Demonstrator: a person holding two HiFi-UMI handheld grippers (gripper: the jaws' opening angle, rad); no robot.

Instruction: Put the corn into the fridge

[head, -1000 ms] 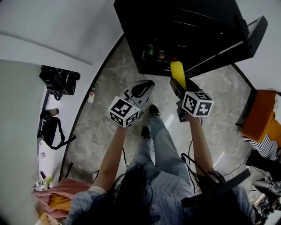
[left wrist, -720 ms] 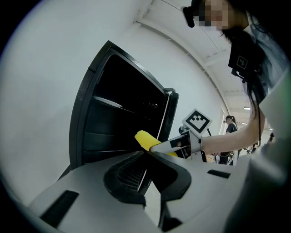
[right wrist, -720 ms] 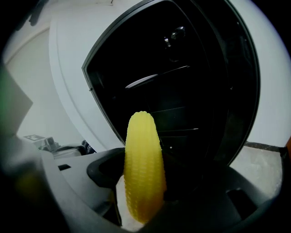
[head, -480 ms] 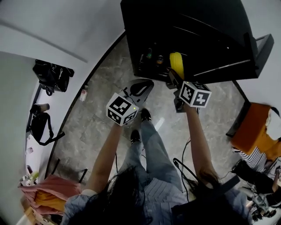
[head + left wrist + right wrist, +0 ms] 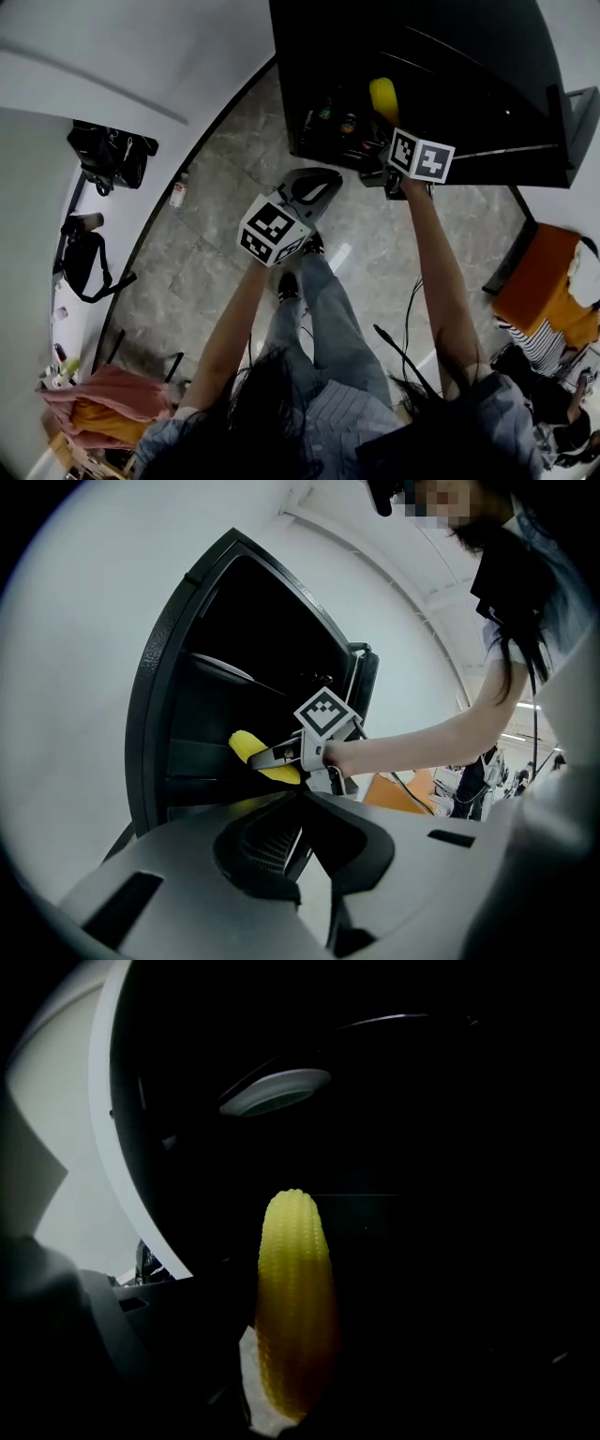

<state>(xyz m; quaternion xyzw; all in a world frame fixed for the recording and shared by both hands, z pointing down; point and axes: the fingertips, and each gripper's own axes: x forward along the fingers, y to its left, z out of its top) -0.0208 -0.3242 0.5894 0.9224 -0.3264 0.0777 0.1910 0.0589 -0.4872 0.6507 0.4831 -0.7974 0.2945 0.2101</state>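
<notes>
Right gripper [image 5: 269, 757] clamped on the corn [image 5: 295, 1297], cob upright, its tip inside the dark open fridge [image 5: 450, 56]. Left gripper [image 5: 314, 185] pinched closed, nothing between the jaws, just outside the fridge front.
</notes>
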